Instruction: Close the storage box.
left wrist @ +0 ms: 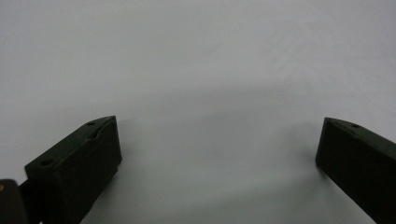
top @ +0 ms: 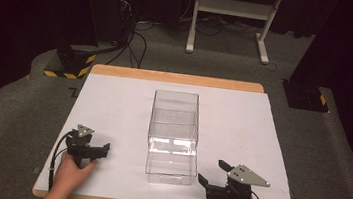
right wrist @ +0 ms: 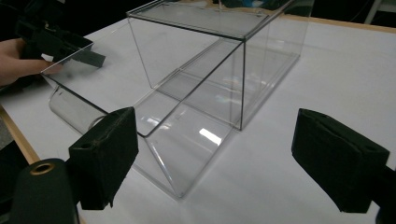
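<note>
A clear plastic box (top: pixel 172 137) is seen mid-table on the white table sheet (top: pixel 113 107), long axis running away from the person. Its near end is pulled out like a drawer or hinged flap; in the right gripper view the clear drawer front (right wrist: pixel 154 140) is seen sticking out low toward the table edge, past the main shell.

The left gripper (top: pixel 95 151) is held at the near left, well apart from the box, jaws spread wide with nothing between them; bare sheet is seen past them in the left gripper view. The right gripper (top: pixel 212 173) is held at the near right, just beside the box's near corner, jaws also spread, nothing gripped. It is aimed across at the projecting front.

Step judged: approach, no contact made yet. Whether the box is to be shut or opened further cannot be told. Next move likely calls for the right gripper to be brought onto the drawer front's edge and closed there, with the shell steadied by the left gripper so the light box is not slid across the sheet.
</note>
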The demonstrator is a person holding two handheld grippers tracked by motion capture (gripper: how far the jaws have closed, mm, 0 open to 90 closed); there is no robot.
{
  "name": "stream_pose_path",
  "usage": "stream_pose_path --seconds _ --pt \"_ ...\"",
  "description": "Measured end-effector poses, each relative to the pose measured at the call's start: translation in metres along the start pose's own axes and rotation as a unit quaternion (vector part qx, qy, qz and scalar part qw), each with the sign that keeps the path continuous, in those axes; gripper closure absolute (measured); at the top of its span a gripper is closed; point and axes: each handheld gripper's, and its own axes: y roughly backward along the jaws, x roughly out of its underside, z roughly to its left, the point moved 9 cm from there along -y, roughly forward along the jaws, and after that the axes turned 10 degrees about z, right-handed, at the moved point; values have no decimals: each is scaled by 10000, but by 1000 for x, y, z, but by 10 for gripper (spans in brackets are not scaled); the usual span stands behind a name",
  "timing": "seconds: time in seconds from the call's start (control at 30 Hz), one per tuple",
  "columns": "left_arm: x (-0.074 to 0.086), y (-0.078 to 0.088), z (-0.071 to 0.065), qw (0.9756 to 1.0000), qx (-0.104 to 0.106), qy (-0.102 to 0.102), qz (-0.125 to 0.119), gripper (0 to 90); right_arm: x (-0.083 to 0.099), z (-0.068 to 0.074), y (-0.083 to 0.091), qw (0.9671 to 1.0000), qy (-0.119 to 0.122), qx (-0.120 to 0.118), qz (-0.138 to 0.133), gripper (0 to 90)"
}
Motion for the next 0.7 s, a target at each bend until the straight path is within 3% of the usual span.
stream_pose_path --seconds 0.37,0.7 --pt "0 0 0 10000 -5 -4 -2 4 4 23 -15 9994 237 -213 145 148" --pt "0 0 0 10000 -13 -15 -3 5 8 26 -28 9990 245 -221 294 156"
